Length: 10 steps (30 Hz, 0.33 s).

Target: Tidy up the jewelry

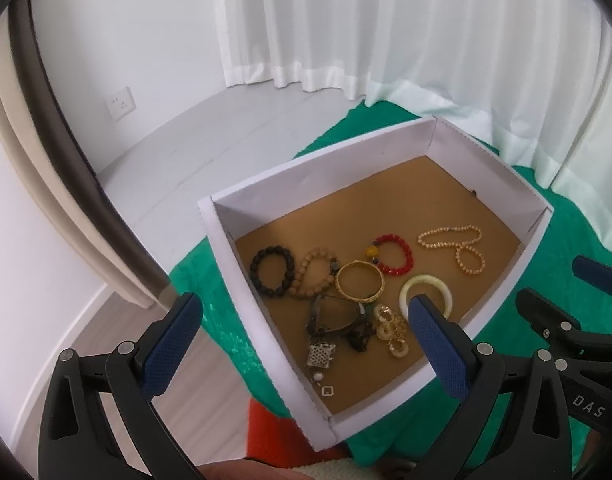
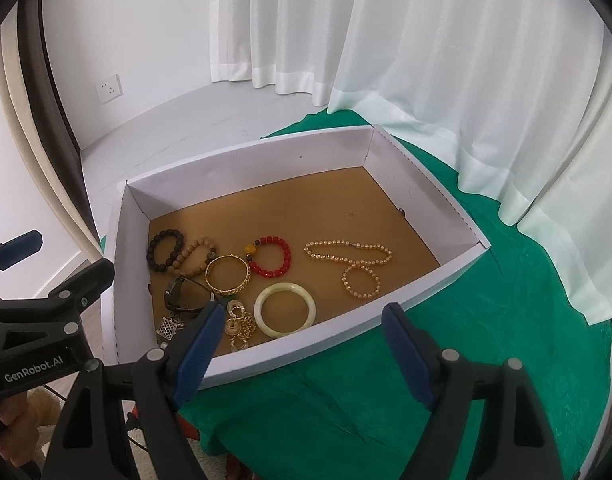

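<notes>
In the left wrist view, the left gripper point(image 1: 306, 332) is seen spread wide with nothing between its fingers, hovering above the near corner of a white box point(image 1: 266, 320) that sits on a green cloth point(image 1: 578, 240). Inside the box, on its brown floor, the jewelry is gathered toward the near left: a dark bead bracelet point(image 1: 272, 271), a tan bead bracelet point(image 1: 316, 276) touching it, a gold bangle point(image 1: 360, 282), a red bead bracelet point(image 1: 392, 254), a pale bangle point(image 1: 425, 298) partly hidden by one finger, a pearl necklace point(image 1: 454, 249) lying apart on the right, gold earrings point(image 1: 390, 330), a dark tangled piece point(image 1: 338, 320) and a silver pendant point(image 1: 321, 356). The right gripper point(image 1: 586, 300) is seen only in part at the right edge.

In the right wrist view, the right gripper point(image 2: 302, 352) is likewise released and empty, held over the near wall of the box point(image 2: 314, 344). The same pieces are seen lying loose; several overlap near the left corner, where the dark piece looks like sunglasses point(image 2: 186, 292). The far half of the box floor is bare. The left gripper point(image 2: 34, 264) shows at the left edge.

As a judgement, all pieces appear collected in the box, yet little sorting is done: the bracelets form a rough row, while the earrings, pendant and dark piece are still heaped together and would need separating.
</notes>
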Motion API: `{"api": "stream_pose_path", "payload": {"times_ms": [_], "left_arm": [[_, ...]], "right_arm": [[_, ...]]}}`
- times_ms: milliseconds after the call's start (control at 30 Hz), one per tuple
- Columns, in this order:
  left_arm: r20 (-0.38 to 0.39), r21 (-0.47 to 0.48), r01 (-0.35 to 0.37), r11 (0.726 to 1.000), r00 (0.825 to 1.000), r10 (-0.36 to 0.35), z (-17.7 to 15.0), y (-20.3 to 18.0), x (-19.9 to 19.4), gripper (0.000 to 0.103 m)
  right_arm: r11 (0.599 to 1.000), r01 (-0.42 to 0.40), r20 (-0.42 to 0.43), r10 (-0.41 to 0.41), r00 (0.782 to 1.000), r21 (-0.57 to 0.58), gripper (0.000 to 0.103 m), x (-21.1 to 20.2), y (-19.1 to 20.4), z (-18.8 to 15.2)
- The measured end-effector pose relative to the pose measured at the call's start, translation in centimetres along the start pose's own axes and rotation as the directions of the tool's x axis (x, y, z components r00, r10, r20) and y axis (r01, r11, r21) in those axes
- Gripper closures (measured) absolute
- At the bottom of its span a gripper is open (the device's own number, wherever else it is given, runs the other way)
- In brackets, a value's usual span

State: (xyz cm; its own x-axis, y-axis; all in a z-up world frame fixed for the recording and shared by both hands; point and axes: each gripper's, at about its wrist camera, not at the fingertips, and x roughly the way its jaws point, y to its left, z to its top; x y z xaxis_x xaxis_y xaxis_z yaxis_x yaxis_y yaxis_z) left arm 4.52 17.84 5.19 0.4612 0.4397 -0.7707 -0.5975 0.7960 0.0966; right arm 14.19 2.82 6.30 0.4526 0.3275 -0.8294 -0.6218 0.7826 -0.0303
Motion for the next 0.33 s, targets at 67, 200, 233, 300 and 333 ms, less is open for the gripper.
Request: {"api": "stream_pose_path", "payload": {"times_ms": [67, 200, 233, 300, 333], "left_arm": [[-0.003, -0.001, 0.004, 1.000, 1.000, -0.004, -0.03, 0.00, 0.02, 0.001], [-0.003, -0.010, 0.024, 1.000, 1.000, -0.024, -0.17, 0.10, -0.10, 0.001], [0.000, -0.010, 0.024, 1.000, 1.000, -0.024, -0.21, 0.10, -0.13, 0.001], [0.009, -0.006, 0.018, 1.000, 1.000, -0.018, -0.31, 0.02, -0.19, 0.001], [0.012, -0.004, 0.015, 1.000, 1.000, -0.015, -0.34, -0.03, -0.19, 0.001]], "right_arm": [[1.000, 0.001, 0.001, -0.001, 1.000, 0.000, 0.021, -0.04, -0.02, 0.03], [1.000, 0.005, 0.002, -0.005, 1.000, 0.004, 0.021, -0.02, -0.18, -0.07], [1.000, 0.006, 0.002, -0.006, 1.000, 0.004, 0.021, 0.01, -0.20, -0.09], [1.000, 0.006, 0.001, -0.006, 1.000, 0.004, 0.021, 0.04, -0.23, -0.14], [1.000, 0.005, 0.002, -0.005, 1.000, 0.004, 0.021, 0.01, -0.22, -0.11]]}}
